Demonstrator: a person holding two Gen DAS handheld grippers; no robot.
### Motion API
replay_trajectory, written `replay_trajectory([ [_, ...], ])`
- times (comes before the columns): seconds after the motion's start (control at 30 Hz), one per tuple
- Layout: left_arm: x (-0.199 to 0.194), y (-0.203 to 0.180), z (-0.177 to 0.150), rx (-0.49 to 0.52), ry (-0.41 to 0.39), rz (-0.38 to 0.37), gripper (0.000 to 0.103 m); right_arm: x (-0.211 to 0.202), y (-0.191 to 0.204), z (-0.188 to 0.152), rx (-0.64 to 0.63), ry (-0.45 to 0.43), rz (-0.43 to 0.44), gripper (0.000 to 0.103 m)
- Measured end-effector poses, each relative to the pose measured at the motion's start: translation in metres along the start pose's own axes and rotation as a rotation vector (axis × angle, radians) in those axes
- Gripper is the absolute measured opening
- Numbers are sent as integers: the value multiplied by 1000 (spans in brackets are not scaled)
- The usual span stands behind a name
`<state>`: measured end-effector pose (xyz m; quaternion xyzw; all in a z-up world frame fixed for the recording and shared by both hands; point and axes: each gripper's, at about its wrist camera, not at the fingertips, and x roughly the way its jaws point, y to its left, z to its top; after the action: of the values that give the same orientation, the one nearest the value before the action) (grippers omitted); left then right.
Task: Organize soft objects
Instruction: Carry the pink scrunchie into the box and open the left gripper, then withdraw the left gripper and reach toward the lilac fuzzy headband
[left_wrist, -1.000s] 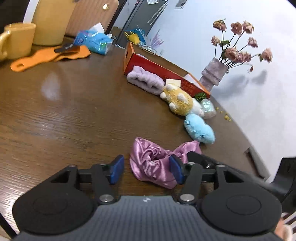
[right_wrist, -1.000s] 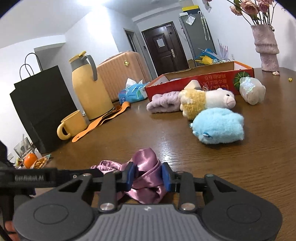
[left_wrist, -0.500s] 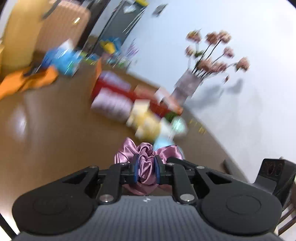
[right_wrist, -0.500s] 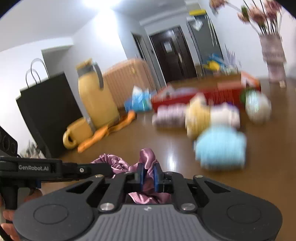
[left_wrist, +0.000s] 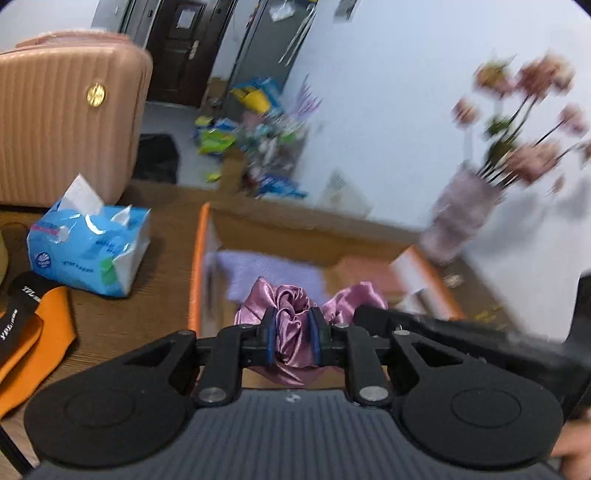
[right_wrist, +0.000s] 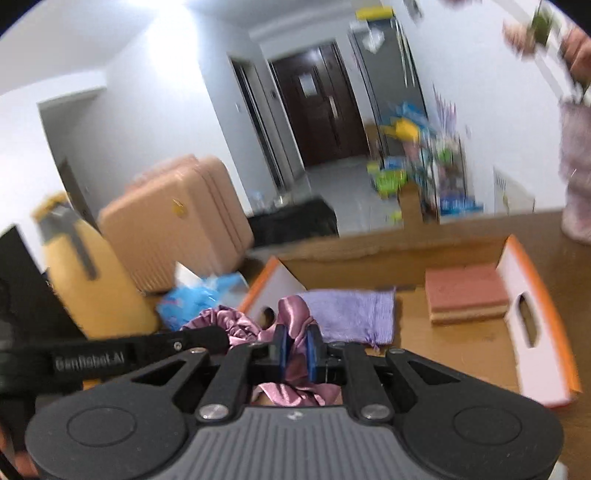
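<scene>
Both grippers hold one pink satin cloth (left_wrist: 291, 317), lifted above the open cardboard box (left_wrist: 197, 266). My left gripper (left_wrist: 292, 332) is shut on one bunched end. My right gripper (right_wrist: 295, 349) is shut on the other end of the pink satin cloth (right_wrist: 291, 314). The box (right_wrist: 532, 295) has orange edges and white end flaps. Inside it lie a folded purple cloth (right_wrist: 351, 310), also in the left wrist view (left_wrist: 269, 269), and a pinkish-red folded pad (right_wrist: 465, 291). The plush toys are out of view.
A blue tissue pack (left_wrist: 88, 247) and an orange strap (left_wrist: 33, 332) lie left of the box. A yellow jug (right_wrist: 85, 280) and a pink suitcase (left_wrist: 62, 118) stand at the back left. A vase of dried flowers (left_wrist: 465, 218) stands right of the box.
Both grippers closed on the pink cloth, lifted it off the table and carried it forward over the open box. The plush toys have dropped out of view.
</scene>
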<state>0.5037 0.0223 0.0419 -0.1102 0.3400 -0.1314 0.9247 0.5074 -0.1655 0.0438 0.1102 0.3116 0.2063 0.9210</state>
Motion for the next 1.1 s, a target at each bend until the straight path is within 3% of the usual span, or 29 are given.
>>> replay_trajectory([
  [0.1,20,6,-8,59,51,79,25,43,-7,-3,-3,86,-24,11],
  [0.2,26,14,-15,76,64,88,34,68,-6,-14,-11,152,-34,17],
  [0.27,24,15,-15,81,62,85,35,77,-5,-19,-17,192,-44,21],
  [0.3,22,15,-15,88,60,90,36,79,-4,-20,-17,194,-44,21],
  [0.37,14,12,-14,101,56,96,37,73,-5,-25,-14,180,-60,39],
  [0.43,3,9,-11,110,44,112,37,60,-2,-21,-16,153,-59,40],
  [0.6,-54,-5,0,151,-25,133,38,-8,4,5,-56,68,-52,42],
  [0.8,-149,-23,6,199,-161,176,48,-134,7,25,-119,-99,-98,56],
  [0.97,-209,-31,-3,220,-222,201,54,-223,2,15,-146,-204,-164,61],
  [1.1,-237,-37,-16,212,-235,210,55,-263,2,-2,-142,-238,-180,62],
])
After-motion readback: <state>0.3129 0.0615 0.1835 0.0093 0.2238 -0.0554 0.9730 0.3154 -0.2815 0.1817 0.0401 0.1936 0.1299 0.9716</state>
